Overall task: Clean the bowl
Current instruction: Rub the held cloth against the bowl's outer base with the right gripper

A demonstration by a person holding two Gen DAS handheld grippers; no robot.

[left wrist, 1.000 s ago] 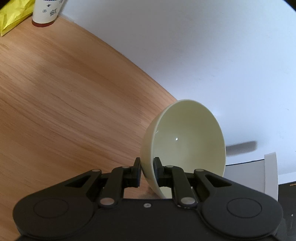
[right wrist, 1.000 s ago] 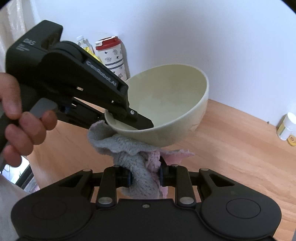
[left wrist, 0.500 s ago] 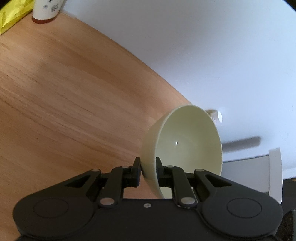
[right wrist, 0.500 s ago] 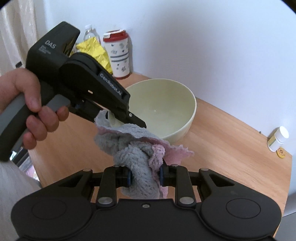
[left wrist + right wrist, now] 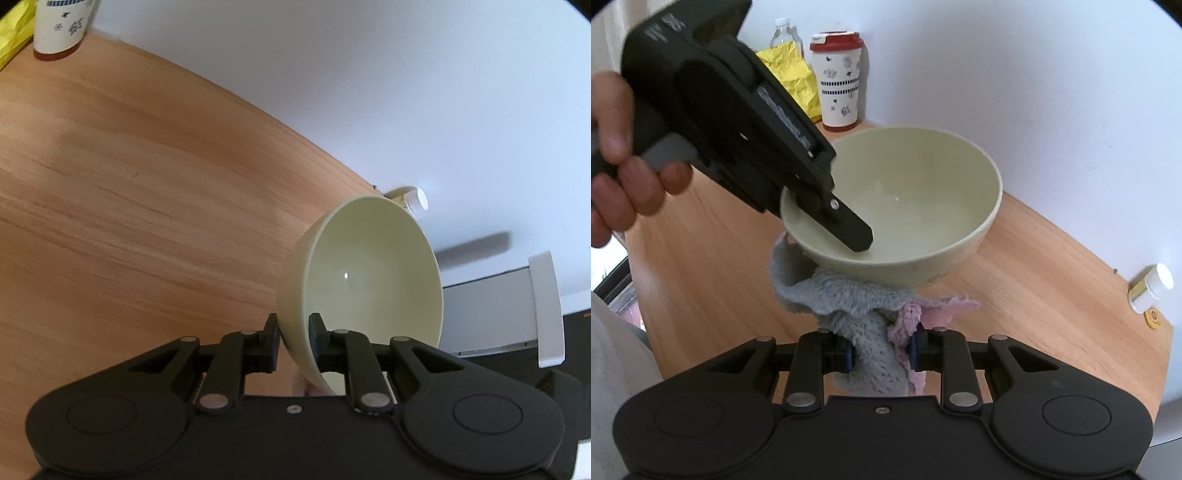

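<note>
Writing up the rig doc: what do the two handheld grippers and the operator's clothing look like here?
Both the left gripper and the right gripper are matte black plastic with linkage arms, silver pivot pins and round recesses on the body. Right jaws carry blue pads. The left one has a pistol-style body, a grey trigger, and white lettering too blurred to read. No cables visible. Light-coloured clothing shows at the edge.
</note>
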